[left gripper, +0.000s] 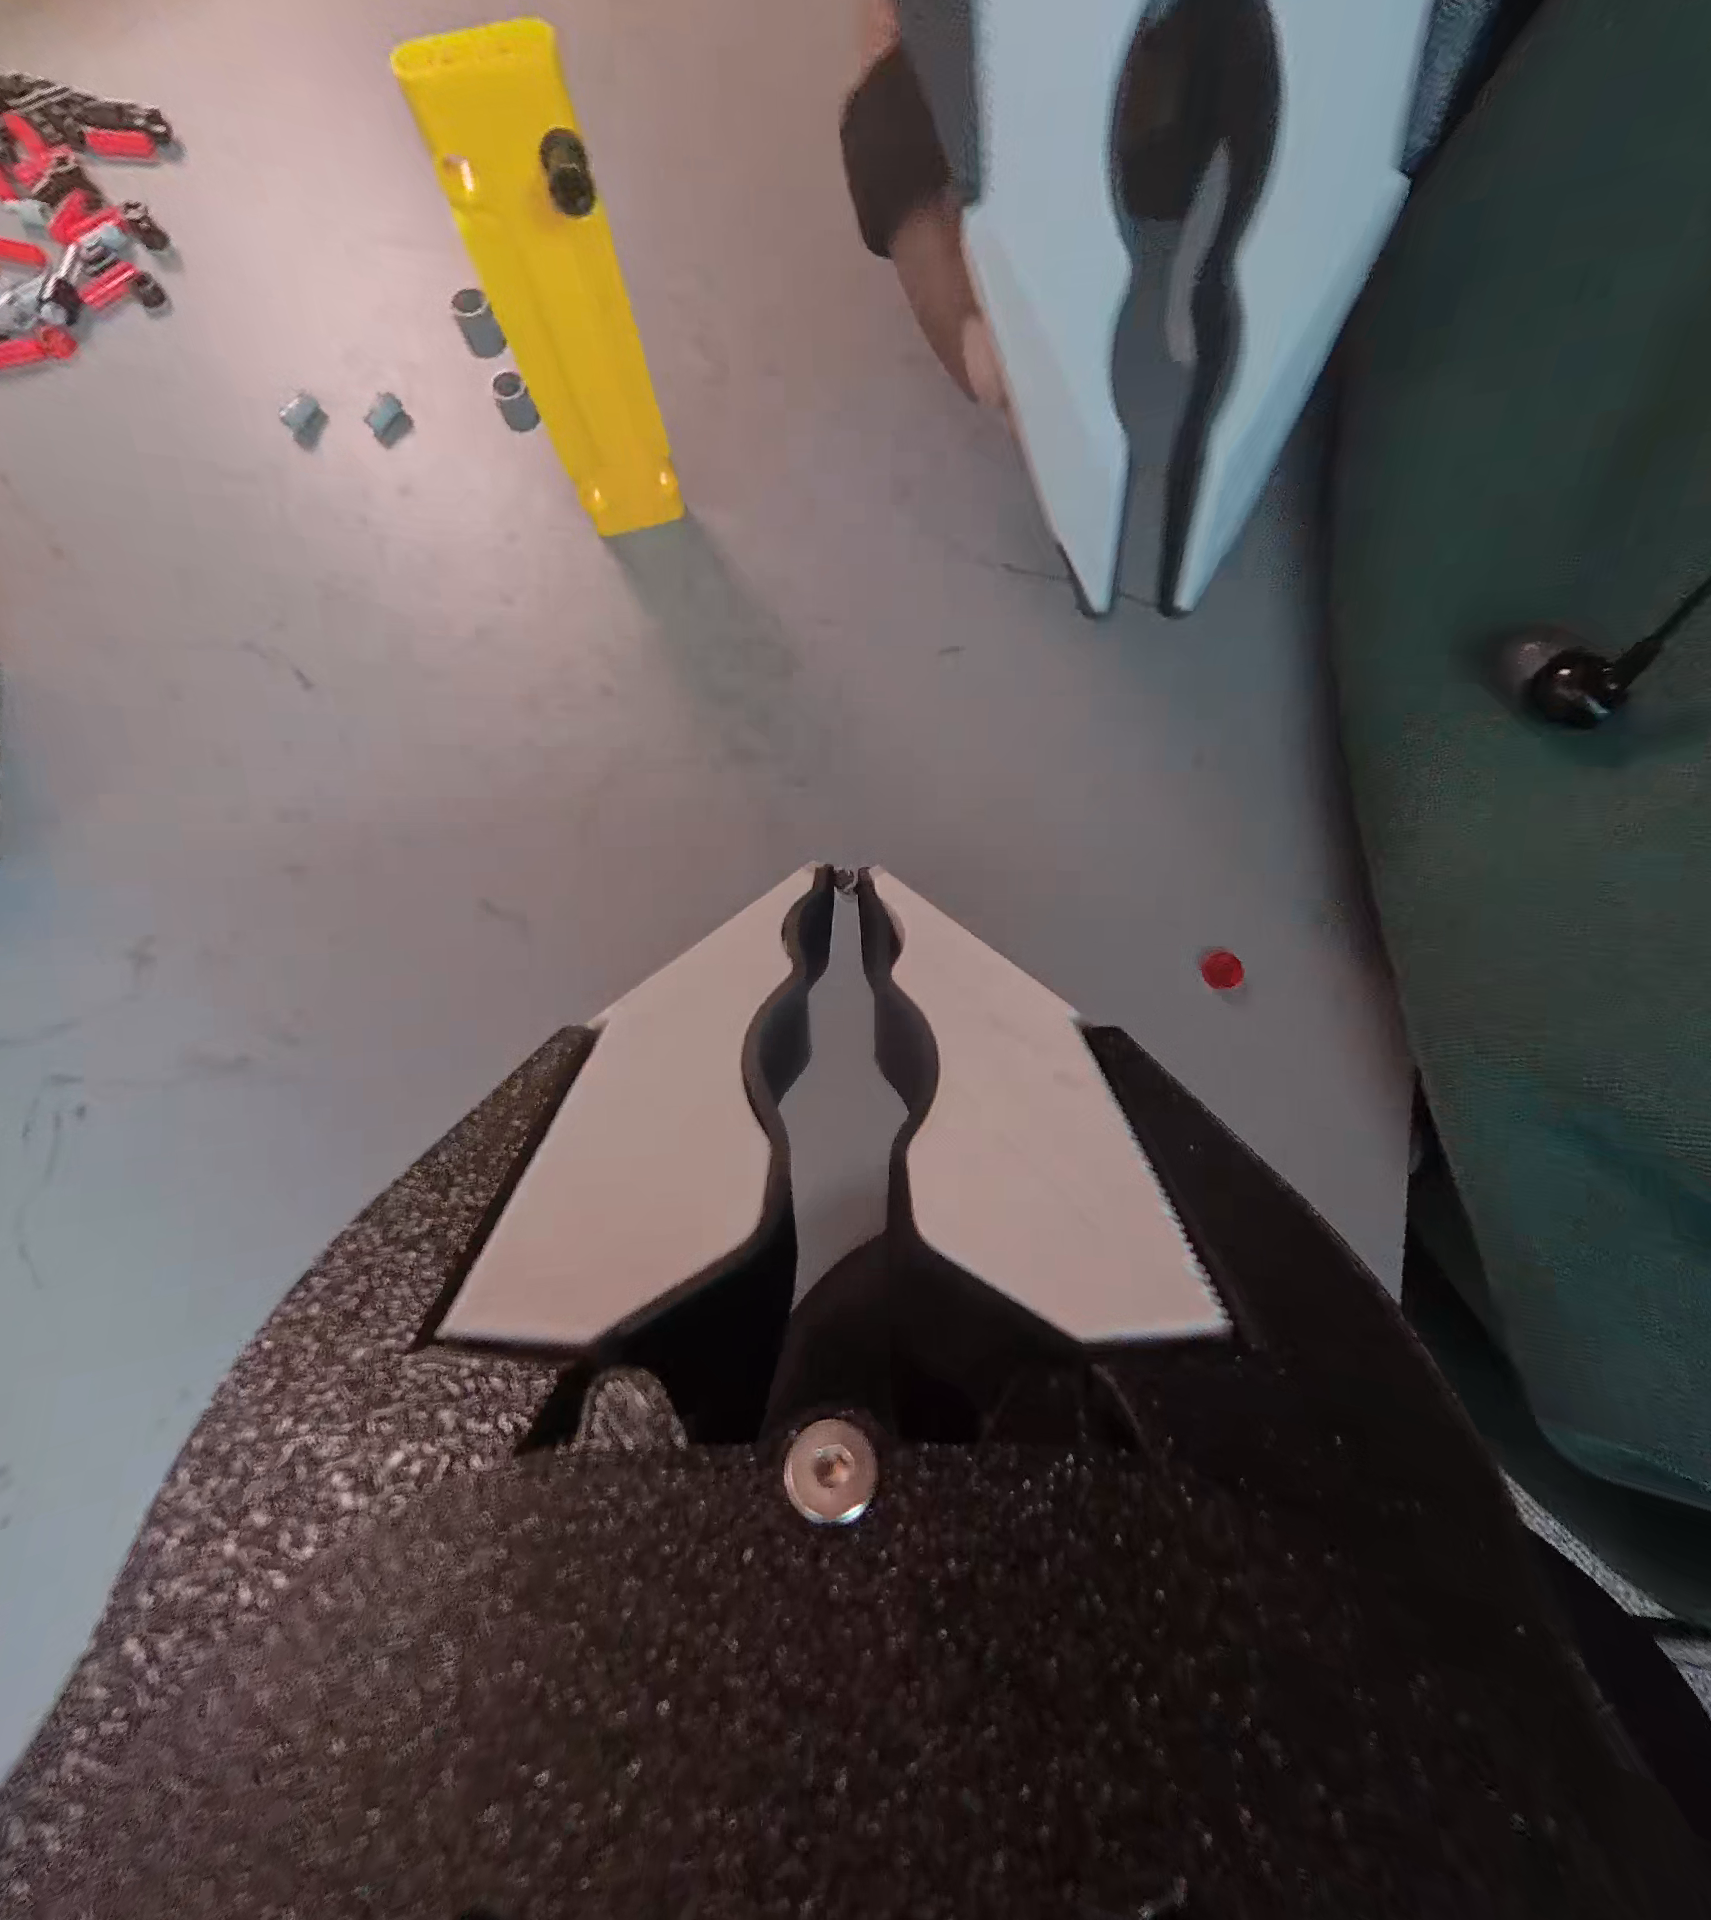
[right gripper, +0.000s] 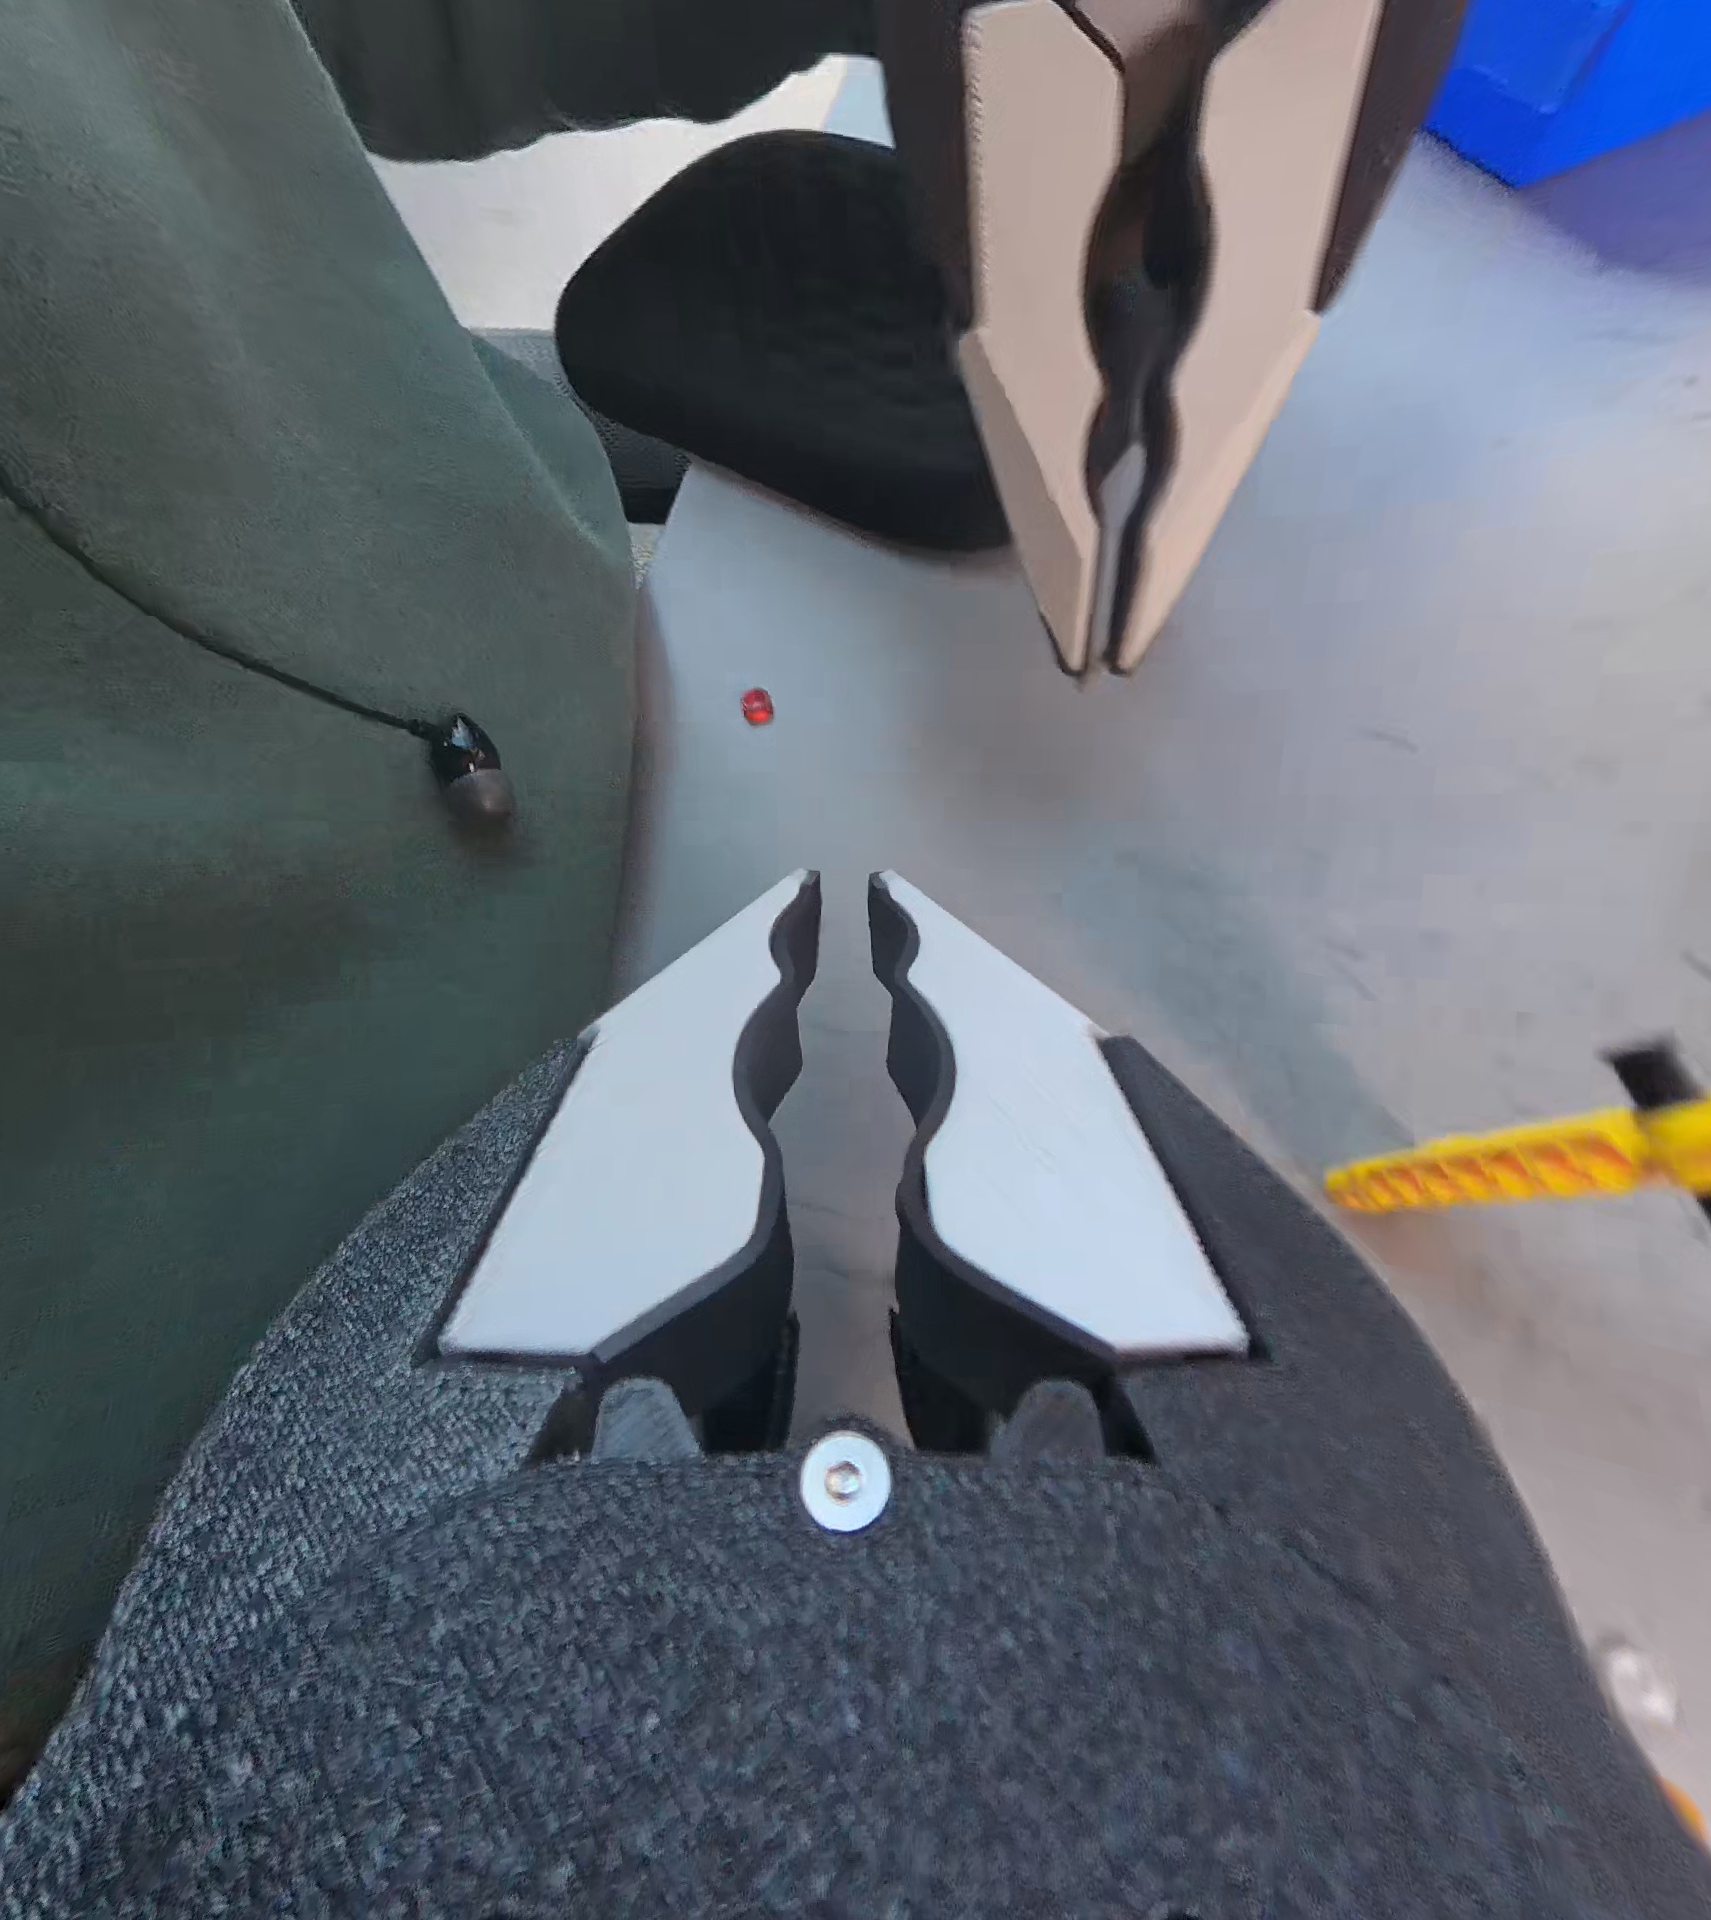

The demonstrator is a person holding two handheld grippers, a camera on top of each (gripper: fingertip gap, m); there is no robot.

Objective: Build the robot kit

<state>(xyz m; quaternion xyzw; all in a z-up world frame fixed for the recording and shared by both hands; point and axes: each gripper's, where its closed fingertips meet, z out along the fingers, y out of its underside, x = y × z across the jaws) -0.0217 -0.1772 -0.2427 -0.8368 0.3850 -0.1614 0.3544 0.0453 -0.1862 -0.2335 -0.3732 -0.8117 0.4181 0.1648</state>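
— Small grey part: where is it?
— Pinched between the tips of the left tongs, above the desk.
— And around it, from the left?
— Heap of red and black building pieces, yellow block with grey sleeves beside it, then a red bead near a green garment.
— Right tongs?
— Released: a narrow, empty gap between the tips, close to the bead.
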